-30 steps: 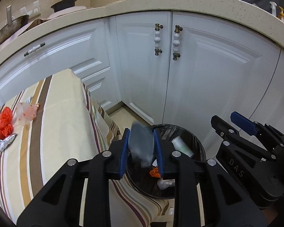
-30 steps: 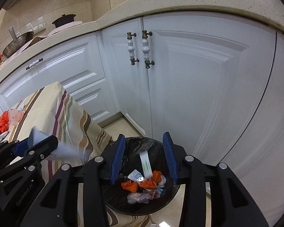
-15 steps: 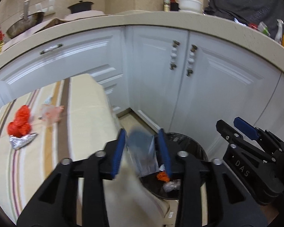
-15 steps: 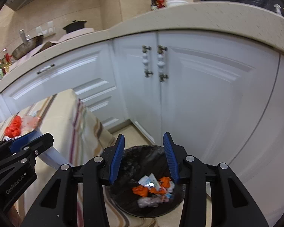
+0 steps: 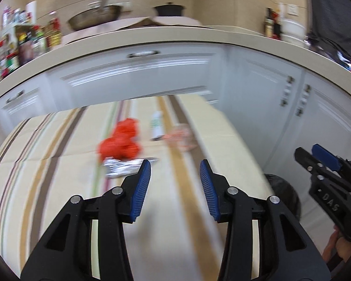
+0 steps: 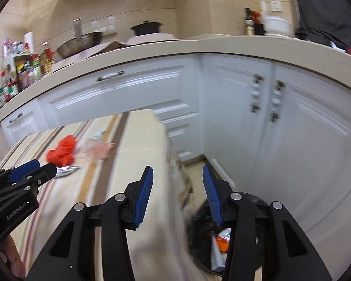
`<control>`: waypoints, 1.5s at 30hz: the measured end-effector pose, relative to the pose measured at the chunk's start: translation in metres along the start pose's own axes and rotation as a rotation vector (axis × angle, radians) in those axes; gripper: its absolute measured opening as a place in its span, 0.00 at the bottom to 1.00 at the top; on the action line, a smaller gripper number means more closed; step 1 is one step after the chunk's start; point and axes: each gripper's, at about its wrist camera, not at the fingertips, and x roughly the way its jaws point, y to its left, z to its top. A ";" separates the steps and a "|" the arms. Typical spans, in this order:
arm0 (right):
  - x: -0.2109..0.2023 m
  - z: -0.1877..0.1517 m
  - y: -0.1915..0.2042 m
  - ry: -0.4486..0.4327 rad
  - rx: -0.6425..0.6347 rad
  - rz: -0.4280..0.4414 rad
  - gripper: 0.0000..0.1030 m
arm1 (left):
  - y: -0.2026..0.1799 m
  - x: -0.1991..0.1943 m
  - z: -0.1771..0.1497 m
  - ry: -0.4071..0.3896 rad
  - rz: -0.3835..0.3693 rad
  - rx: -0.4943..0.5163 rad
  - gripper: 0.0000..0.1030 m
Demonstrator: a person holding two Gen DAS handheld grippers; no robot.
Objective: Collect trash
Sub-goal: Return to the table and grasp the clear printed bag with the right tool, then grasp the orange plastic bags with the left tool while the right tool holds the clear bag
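My left gripper [image 5: 175, 168] is open and empty above the striped table [image 5: 58, 187]. Just beyond its fingertips lie a silver foil wrapper [image 5: 120, 167], a red crumpled bag [image 5: 120, 142], a pinkish clear wrapper [image 5: 181, 138] and a small white-green packet [image 5: 156, 125]. My right gripper [image 6: 177, 175] is open and empty, over the table's right edge and the black trash bin [image 6: 203, 238], which holds several pieces of trash. The red bag [image 6: 62, 151] and pink wrapper [image 6: 98, 149] also show in the right wrist view. The frames are blurred by motion.
White cabinets [image 6: 292, 140] stand behind and right of the table under a beige counter [image 5: 152, 37] with a wok, pot and bottles. The bin [image 5: 283, 194] sits on the floor between table and cabinets. The right gripper [image 5: 325, 164] shows at the left view's right edge.
My left gripper let go of the clear bag it held over the bin, opened, and swung left over the table. My right gripper also swung left and up, staying open.
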 end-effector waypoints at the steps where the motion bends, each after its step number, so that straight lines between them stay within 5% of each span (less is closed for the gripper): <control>1: 0.003 0.002 0.010 0.001 -0.014 0.012 0.43 | 0.013 -0.001 0.000 -0.002 0.019 -0.015 0.41; 15: 0.051 0.025 0.114 0.049 -0.139 0.116 0.47 | 0.137 -0.007 -0.015 0.010 0.200 -0.163 0.44; 17: 0.065 0.028 0.123 0.070 -0.149 0.111 0.47 | 0.150 -0.006 -0.016 0.013 0.217 -0.184 0.51; 33: 0.124 0.031 0.141 0.212 -0.138 0.054 0.53 | 0.173 0.021 -0.013 0.046 0.183 -0.230 0.57; 39: 0.127 0.029 0.139 0.241 -0.123 0.095 0.29 | 0.163 0.031 -0.011 0.057 0.167 -0.214 0.57; 45: 0.126 0.029 0.139 0.245 -0.123 0.111 0.22 | 0.159 0.034 -0.011 0.063 0.174 -0.211 0.57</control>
